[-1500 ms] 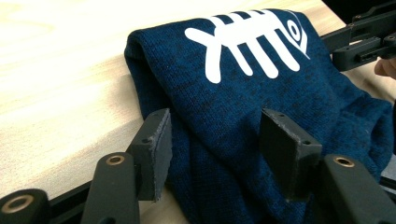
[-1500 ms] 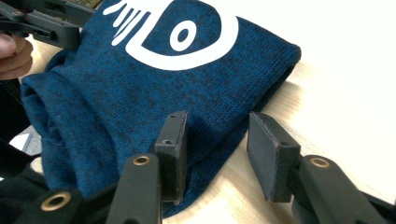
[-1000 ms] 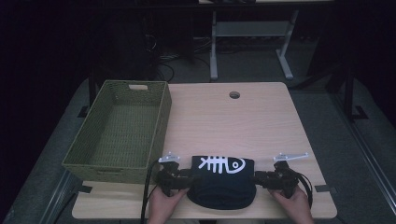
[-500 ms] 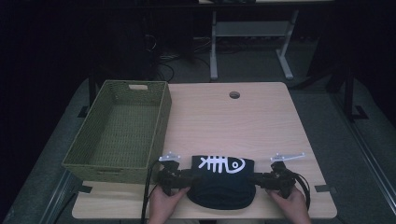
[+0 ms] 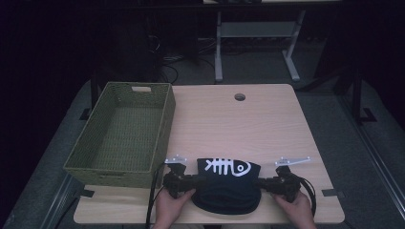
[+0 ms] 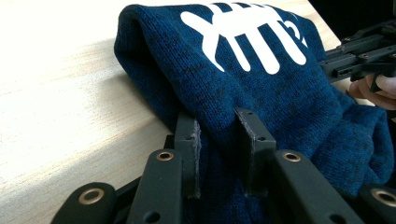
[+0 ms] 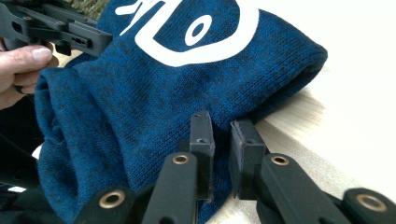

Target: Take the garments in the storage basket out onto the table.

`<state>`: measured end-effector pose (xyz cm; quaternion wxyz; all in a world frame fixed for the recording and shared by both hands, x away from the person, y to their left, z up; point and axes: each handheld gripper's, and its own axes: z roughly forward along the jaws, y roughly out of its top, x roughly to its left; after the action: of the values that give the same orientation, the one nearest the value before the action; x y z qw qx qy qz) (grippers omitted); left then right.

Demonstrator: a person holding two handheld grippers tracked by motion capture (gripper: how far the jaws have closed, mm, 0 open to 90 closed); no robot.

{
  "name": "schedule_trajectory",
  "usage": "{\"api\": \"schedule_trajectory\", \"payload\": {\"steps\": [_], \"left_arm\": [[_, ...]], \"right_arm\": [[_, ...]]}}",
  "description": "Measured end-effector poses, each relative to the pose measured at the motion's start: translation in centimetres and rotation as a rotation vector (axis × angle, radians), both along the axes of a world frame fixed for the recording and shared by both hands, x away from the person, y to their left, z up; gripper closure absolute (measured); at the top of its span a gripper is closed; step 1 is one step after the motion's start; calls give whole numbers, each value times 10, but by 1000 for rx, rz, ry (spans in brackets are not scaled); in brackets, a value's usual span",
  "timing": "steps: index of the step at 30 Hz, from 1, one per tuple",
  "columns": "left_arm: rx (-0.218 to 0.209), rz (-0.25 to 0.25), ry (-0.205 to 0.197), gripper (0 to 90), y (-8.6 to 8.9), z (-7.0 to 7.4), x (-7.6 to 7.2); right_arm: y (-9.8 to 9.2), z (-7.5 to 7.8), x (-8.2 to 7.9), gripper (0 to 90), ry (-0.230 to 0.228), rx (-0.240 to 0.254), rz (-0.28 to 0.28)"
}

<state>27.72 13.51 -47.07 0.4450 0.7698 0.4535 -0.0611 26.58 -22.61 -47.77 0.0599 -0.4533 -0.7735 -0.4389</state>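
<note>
A folded dark blue knit sweater (image 5: 229, 186) with a white fish-skeleton print lies at the near edge of the table (image 5: 248, 124). My left gripper (image 5: 193, 181) is at its left edge. Its jaws have just been closing, and in the left gripper view the pads pinch a fold of the sweater (image 6: 261, 84) at my left gripper (image 6: 219, 135). My right gripper (image 5: 263, 185) is at the right edge. Its jaws have also just been closing and grip the sweater (image 7: 177, 84) at my right gripper (image 7: 222, 135).
An empty green woven basket (image 5: 165, 114) stands on the left part of the table, just left of and behind my left gripper. A round cable hole (image 5: 239, 97) lies near the far edge. Beyond the table the floor is dark, with a metal stand's legs.
Both hands and the sweater stay where they were. The jaws of both grippers have drawn in on the sweater's side edges.
</note>
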Motion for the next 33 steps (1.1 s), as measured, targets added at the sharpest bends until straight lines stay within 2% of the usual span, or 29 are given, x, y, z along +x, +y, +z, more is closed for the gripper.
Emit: {"api": "schedule_trajectory", "payload": {"steps": [10, 27, 31, 33], "left_arm": [[-32, 8, -16, 741, 0, 10, 3], [-42, 11, -39, 743, 0, 22, 5], [-53, 10, -48, 743, 2, 28, 4], [-54, 6, -65, 743, 2, 34, 3]], "right_arm": [[-5, 6, 1, 818, -1, 51, -13], [-7, 15, 3, 818, -5, 77, -14], [-7, 18, 5, 818, -5, 88, -14], [-7, 20, 5, 819, -11, 92, -15]]}}
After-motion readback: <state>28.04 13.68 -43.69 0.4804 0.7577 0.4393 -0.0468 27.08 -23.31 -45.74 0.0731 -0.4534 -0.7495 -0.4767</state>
